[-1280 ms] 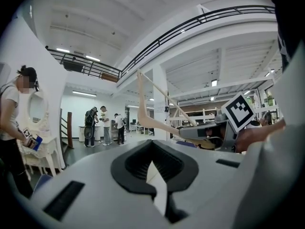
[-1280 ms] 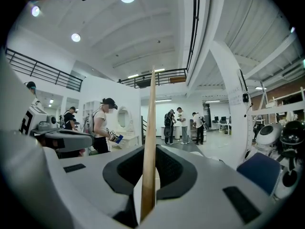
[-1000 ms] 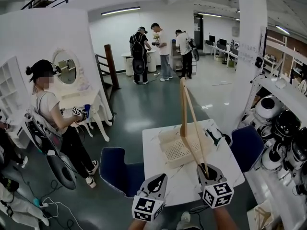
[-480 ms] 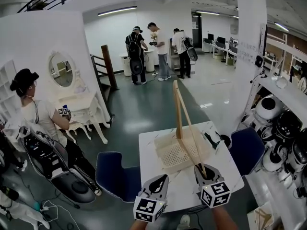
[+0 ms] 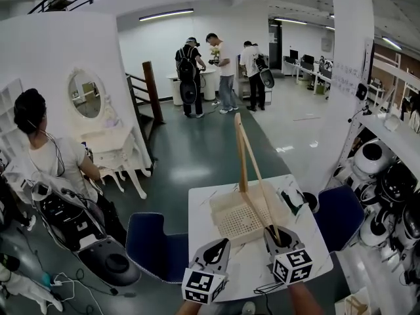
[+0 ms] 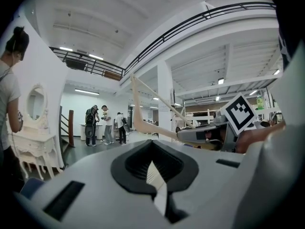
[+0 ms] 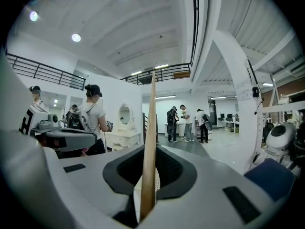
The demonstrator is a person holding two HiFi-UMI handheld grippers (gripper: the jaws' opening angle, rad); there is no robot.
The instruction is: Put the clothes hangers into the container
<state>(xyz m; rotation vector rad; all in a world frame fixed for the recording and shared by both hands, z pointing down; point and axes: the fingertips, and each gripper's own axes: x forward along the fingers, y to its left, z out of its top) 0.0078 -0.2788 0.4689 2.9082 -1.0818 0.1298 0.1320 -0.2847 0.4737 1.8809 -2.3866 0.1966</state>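
A pale wooden clothes hanger (image 5: 251,169) stands nearly upright above the cream perforated container (image 5: 231,219) on the white table (image 5: 203,205). My right gripper (image 5: 279,232) is shut on the hanger's lower end, at the container's near right corner. In the right gripper view the hanger (image 7: 150,142) rises straight out from between the jaws. My left gripper (image 5: 216,247) hovers at the table's front edge, left of the right one, jaws together and empty. From the left gripper view the hanger (image 6: 143,123) and the right gripper (image 6: 200,135) show to the right.
A dark blue chair (image 5: 154,245) stands left of the table and another (image 5: 338,212) at its right. Small dark items (image 5: 292,201) lie on the table's right edge. A seated person (image 5: 56,166) is at the left, and robot heads on shelves (image 5: 384,176) at the right.
The hanger's top has leaned slightly left while the right gripper keeps its hold over the container. The left gripper stays put. The seated person at the left has turned away.
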